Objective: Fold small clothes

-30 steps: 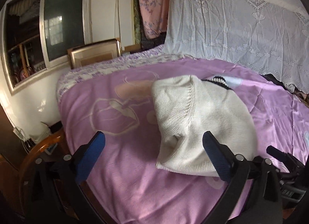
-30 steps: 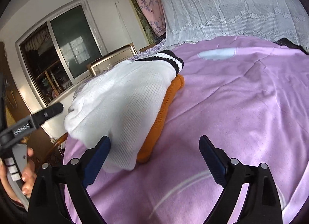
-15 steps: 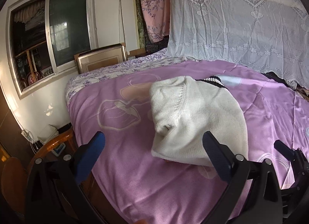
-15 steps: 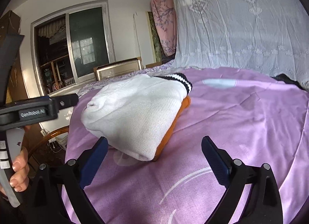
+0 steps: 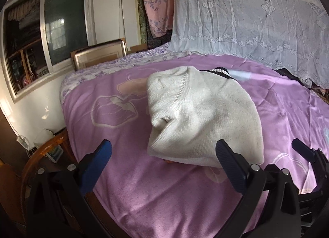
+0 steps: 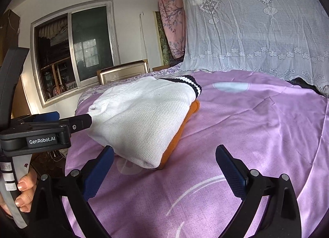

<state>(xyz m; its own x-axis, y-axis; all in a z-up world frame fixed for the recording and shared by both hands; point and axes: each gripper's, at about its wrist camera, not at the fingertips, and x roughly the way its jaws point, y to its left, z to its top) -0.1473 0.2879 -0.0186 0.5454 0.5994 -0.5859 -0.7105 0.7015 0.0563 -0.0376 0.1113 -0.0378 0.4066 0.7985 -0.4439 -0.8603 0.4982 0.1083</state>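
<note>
A folded cream knit sweater [image 5: 203,118] with a black-and-white striped hem lies on the purple bedspread [image 5: 144,186]. It also shows in the right wrist view [image 6: 144,118], on top of a folded orange garment [image 6: 181,133]. My left gripper [image 5: 164,168] is open and empty, held back from the sweater's near edge. My right gripper [image 6: 164,168] is open and empty, just in front of the pile's near corner. The left gripper's body [image 6: 41,133] shows at the left of the right wrist view.
A white lace cover [image 5: 246,22] hangs over the far side of the bed. A framed picture [image 5: 98,55] leans under the window [image 5: 41,38]. A wooden chair [image 5: 41,155] stands by the bed's left edge. A dark item [image 6: 306,86] lies at the far right.
Both grippers have drawn back from the folded pile, which now lies free on the bed. The right gripper's view has lifted and pulled away from the sweater.
</note>
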